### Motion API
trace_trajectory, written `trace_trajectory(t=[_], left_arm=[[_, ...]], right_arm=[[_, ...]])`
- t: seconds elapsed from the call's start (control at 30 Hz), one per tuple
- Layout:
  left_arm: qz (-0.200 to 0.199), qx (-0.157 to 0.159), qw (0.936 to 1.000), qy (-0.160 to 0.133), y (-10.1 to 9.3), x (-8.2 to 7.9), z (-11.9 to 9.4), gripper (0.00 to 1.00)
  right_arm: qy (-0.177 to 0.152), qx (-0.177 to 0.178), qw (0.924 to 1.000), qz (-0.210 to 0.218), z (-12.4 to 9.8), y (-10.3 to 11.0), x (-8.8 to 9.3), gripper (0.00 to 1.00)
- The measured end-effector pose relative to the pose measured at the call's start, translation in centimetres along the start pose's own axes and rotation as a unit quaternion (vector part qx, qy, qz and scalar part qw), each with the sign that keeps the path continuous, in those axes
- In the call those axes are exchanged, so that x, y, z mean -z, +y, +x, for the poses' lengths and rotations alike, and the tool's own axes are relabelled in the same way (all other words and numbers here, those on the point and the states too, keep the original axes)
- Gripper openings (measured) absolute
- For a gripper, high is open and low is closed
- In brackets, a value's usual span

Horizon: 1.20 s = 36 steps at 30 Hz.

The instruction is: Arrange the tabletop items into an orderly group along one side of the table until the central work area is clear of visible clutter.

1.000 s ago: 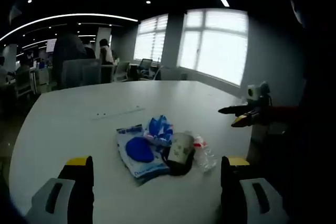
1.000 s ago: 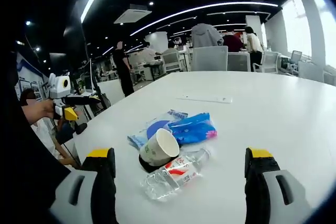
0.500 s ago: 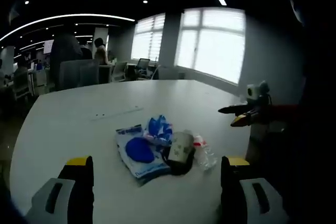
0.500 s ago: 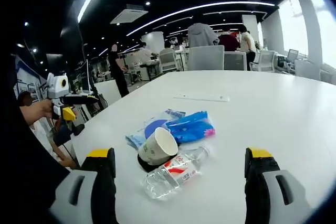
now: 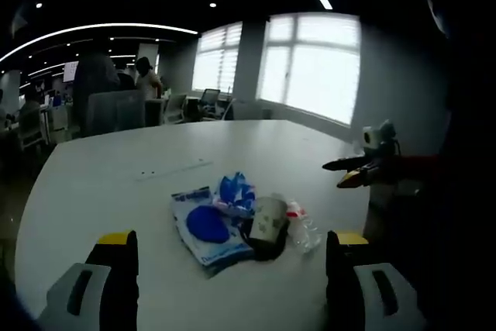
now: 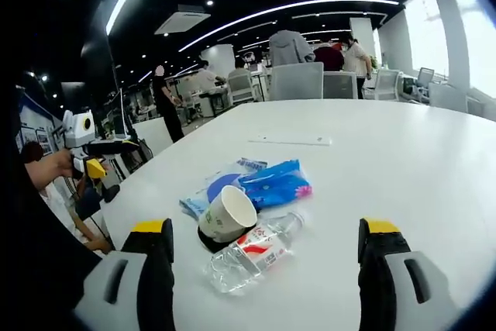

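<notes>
A small heap lies on the white table [image 5: 116, 176]: a paper cup [image 5: 269, 218] on its side over something black, a clear plastic bottle [image 5: 302, 226] with a red label, a blue wipes pack [image 5: 235, 190] and a flat blue-and-white packet [image 5: 205, 226]. In the right gripper view the cup [image 6: 225, 213], bottle [image 6: 252, 250], blue pack [image 6: 275, 184] and packet [image 6: 214, 188] lie ahead of the jaws. My left gripper [image 5: 229, 249] is open, short of the heap. My right gripper [image 6: 260, 242] is open with the bottle lying low between its jaws; it also shows at the table's right side [image 5: 353, 172]. The left gripper shows at the left [image 6: 101, 156].
A thin white strip [image 6: 291, 141] lies farther out on the table [image 6: 403, 160]. Office chairs [image 6: 301, 83] and several people stand beyond the far edge. Bright windows [image 5: 314, 63] lie behind the table in the left gripper view.
Both views have shifted only slightly with the hands. The heap has not moved, and both grippers stay open.
</notes>
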<state>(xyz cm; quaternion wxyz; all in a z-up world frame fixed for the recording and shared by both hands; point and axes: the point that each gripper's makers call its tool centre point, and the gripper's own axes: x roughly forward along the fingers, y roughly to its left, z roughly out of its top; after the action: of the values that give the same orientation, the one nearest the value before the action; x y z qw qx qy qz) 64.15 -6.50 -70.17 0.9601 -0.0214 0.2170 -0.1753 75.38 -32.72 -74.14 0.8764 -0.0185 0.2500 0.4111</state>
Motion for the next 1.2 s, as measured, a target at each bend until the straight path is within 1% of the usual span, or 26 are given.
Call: trace_trajectory(t=[0.2,0.33,0.47,0.5,0.57,0.63,0.67,0.77,0.83,0.87,1.0,1.2], left_arm=[[-0.002,-0.004,1.0,0.002,0.2,0.1,-0.1,1.0],[-0.003,-0.009,1.0,0.001,0.4,0.1,-0.1,1.0],[-0.005,-0.012,0.9999,0.0,0.3,0.1,-0.1,1.0],[-0.005,-0.012,0.9999,0.0,0.3,0.0,-0.1,1.0],[-0.004,-0.013,0.9999,-0.002,0.3,-0.1,-0.2,1.0],[-0.004,-0.015,0.9999,-0.004,0.3,-0.2,-0.3,1.0],[-0.004,-0.015,0.9999,-0.004,0.3,-0.2,-0.4,1.0],[-0.005,-0.018,0.9998,-0.004,0.4,-0.2,-0.5,1.0],[-0.005,-0.02,0.9998,-0.004,0.4,-0.1,-0.5,1.0],[-0.005,-0.021,0.9998,-0.004,0.4,-0.1,-0.6,1.0],[-0.005,-0.02,0.9998,-0.002,0.2,0.1,-0.6,1.0],[-0.009,-0.026,0.9996,-0.006,0.4,0.1,-1.0,1.0]], right_arm=[[0.007,-0.007,0.9999,0.003,0.5,0.1,0.1,0.94],[0.008,-0.012,0.9997,0.017,1.0,0.1,0.1,0.88],[0.01,-0.019,0.9997,0.009,1.5,0.4,-0.1,0.85],[0.017,-0.03,0.9993,0.013,1.6,0.8,0.0,0.81],[0.023,-0.039,0.9988,0.017,1.8,1.0,0.0,0.73],[0.021,-0.047,0.9987,0.005,2.2,1.5,-0.4,0.73],[0.024,-0.061,0.9979,0.002,2.4,1.9,-0.5,0.7],[0.027,-0.071,0.997,-0.01,3.1,2.4,-0.8,0.66],[0.03,-0.088,0.9956,-0.009,3.5,3.0,-1.1,0.6],[0.028,-0.094,0.9951,-0.011,3.7,3.2,-1.3,0.59],[0.039,-0.119,0.9914,-0.038,4.7,4.2,-1.5,0.56],[0.049,-0.154,0.9853,-0.056,5.9,5.7,-1.7,0.51]])
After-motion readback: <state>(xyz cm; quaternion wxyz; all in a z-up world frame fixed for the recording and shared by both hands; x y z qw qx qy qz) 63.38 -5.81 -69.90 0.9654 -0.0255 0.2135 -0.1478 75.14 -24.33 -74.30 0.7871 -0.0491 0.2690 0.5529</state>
